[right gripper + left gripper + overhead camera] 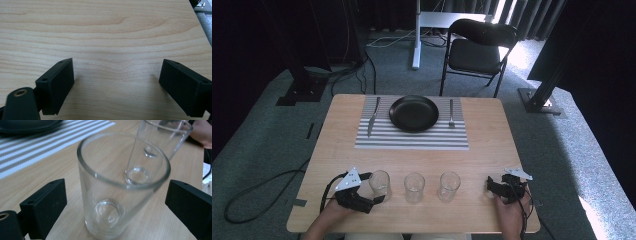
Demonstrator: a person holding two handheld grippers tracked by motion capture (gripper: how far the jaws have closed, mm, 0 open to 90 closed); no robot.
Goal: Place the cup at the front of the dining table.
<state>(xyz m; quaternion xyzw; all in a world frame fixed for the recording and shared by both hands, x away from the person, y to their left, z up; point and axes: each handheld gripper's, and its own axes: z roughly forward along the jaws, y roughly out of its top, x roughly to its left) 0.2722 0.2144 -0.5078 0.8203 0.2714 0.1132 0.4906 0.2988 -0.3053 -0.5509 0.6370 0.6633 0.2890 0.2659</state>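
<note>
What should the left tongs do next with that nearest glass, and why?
Probably close the left tongs on the leftmost glass: it stands upright between the open jaws, with gaps showing on both sides, so nothing grips it yet.

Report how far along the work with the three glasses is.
Done: the placemat already carries the black plate, knife and fork. In hand: the left gripper has its open jaws around the left glass, not yet closed on it. Left: all three glasses stand at the near edge; the right gripper rests open on bare table.
</note>
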